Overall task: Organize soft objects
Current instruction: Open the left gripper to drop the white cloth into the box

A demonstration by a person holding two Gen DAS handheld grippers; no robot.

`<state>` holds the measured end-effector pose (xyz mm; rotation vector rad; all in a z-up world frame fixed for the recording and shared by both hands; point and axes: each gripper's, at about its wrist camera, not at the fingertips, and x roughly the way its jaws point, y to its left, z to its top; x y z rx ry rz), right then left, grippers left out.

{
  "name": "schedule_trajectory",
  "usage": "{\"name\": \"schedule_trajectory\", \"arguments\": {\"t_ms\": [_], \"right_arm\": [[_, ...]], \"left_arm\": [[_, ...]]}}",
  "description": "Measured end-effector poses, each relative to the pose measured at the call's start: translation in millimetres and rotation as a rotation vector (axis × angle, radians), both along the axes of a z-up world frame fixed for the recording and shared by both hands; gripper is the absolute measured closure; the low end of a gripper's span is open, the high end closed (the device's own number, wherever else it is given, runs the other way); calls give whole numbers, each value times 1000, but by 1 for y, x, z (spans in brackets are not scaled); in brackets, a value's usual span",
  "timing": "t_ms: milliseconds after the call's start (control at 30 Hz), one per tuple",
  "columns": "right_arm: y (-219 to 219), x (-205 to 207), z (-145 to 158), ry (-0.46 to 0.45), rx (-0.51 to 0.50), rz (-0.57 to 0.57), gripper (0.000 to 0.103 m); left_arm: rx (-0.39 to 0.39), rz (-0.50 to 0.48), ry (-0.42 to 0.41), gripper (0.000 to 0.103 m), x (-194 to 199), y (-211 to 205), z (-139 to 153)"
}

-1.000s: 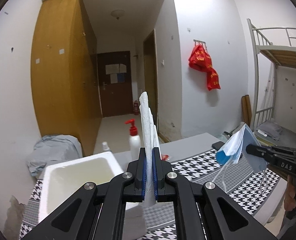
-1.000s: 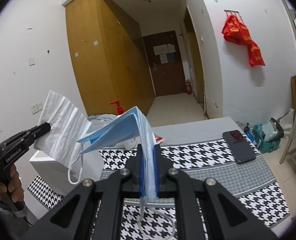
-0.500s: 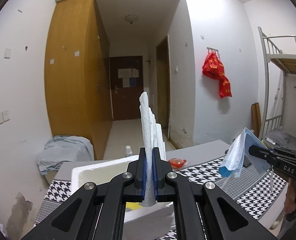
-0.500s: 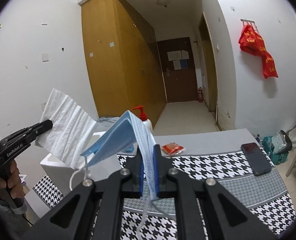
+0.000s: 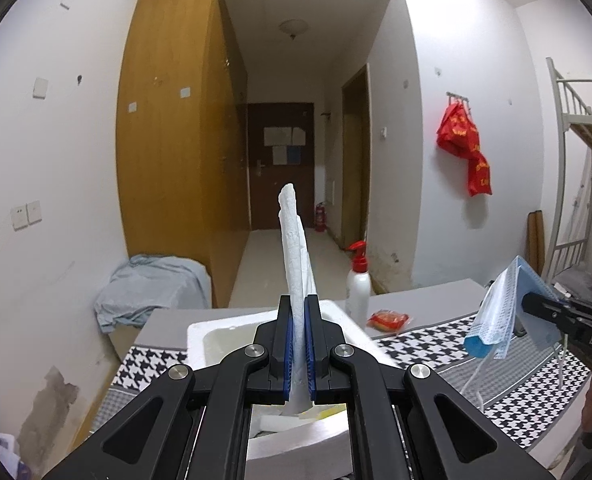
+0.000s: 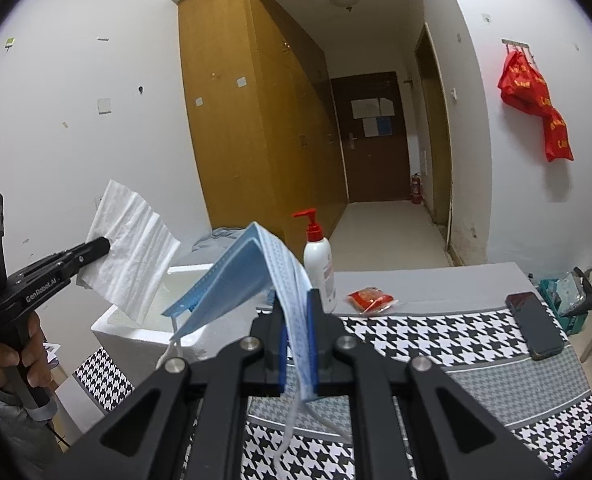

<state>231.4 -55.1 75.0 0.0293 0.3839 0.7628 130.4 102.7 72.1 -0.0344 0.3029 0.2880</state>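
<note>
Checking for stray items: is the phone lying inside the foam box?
No, the phone lies on the houndstooth cloth, far from the foam box.

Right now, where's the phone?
Right wrist view, far right: the phone lies flat on the houndstooth cloth, right of the red packet.

Black left gripper (image 5: 299, 312), blue pads, silver screws; right gripper (image 6: 296, 312) the same (white "GenRobot.AI", "DAS" lettering); bare-skinned hand (image 6: 13, 360), grey sleeve.
</note>
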Motion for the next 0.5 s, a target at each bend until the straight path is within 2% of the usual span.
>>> {"name": "schedule_trajectory", "arguments": {"t_ms": [200, 267, 300, 333, 367, 400, 433, 500], "right_arm": [[8, 2, -3, 10, -9, 12, 92], [10, 3, -4, 13, -12, 10, 92], [10, 3, -4, 16, -12, 7, 92], [10, 4, -4, 17, -13, 5, 92], [11, 3, -4, 16, -14, 4, 92], [11, 3, -4, 16, -14, 2, 92], [12, 3, -3, 16, -14, 0, 92], [14, 4, -3, 18, -18, -4, 92]], "left_arm": [[-22, -12, 52, 97, 11, 12, -11], [-26, -8, 73, 89, 16, 15, -17], [-29, -8, 82, 77, 16, 17, -19], [-37, -10, 82, 58, 17, 18, -21], [-44, -12, 77, 48, 15, 20, -22], [-46, -13, 66, 31, 13, 22, -22], [-42, -4, 53, 22, 11, 23, -22], [-34, 18, 41, 15, 8, 25, -21]]}}
